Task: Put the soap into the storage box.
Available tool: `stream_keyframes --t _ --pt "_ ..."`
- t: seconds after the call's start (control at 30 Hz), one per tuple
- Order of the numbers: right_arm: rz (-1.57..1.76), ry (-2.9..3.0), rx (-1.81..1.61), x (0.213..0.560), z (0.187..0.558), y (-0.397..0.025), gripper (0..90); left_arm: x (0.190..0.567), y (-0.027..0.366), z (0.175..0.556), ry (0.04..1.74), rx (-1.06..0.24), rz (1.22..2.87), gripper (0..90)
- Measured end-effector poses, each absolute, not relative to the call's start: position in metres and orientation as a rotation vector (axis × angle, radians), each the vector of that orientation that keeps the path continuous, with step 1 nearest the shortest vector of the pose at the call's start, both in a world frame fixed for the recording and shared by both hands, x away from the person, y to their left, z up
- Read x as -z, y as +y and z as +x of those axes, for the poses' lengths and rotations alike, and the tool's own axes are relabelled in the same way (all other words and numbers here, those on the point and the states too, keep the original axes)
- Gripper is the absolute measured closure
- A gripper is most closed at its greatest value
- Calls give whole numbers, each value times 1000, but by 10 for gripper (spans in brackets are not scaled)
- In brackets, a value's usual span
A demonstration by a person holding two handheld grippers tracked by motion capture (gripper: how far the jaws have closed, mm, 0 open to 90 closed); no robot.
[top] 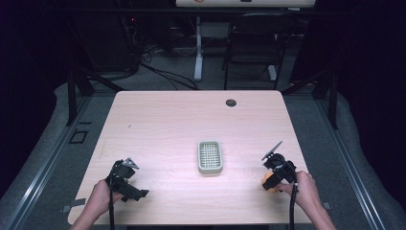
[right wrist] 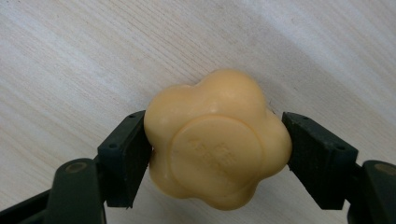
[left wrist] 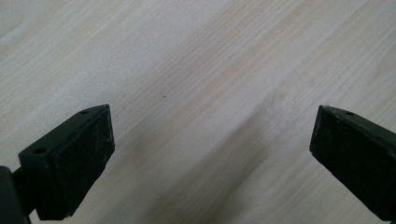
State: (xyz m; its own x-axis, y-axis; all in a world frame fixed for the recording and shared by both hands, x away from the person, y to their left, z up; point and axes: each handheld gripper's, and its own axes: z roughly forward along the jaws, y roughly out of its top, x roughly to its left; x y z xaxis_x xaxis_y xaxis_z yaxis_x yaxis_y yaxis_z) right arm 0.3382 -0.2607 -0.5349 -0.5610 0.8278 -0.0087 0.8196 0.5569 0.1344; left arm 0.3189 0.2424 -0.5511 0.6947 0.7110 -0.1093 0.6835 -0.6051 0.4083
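- The right tongs are closing on a yellow flower-shaped soap, with one jaw pressing each side of it, so the soap is sitting gripped between them.
- In the high view the right tongs are sitting near the front right corner of the bench, and a bit of the soap is peeking out beneath them, at or just above the wood; whether it is touching the surface I cannot tell.
- The left tongs are standing wide open, holding nothing, with bare wood showing between the two jaws.
- From above, the left tongs are hovering over the front left part of the bench, well apart from the soap.
- A pale green soap dish with a gridded insert is lying in the middle of the bench, between the two tongs and a little farther back, touching neither.
- The person's right hand and left hand are gripping the tools from the near edge.
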Motion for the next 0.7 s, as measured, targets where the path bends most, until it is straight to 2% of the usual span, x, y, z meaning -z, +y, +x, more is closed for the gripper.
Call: stream_keyframes --t 0.7 --pt "1427 2701 -204 528 337 -261 266 550 243 319 1078 -89 2481 0"
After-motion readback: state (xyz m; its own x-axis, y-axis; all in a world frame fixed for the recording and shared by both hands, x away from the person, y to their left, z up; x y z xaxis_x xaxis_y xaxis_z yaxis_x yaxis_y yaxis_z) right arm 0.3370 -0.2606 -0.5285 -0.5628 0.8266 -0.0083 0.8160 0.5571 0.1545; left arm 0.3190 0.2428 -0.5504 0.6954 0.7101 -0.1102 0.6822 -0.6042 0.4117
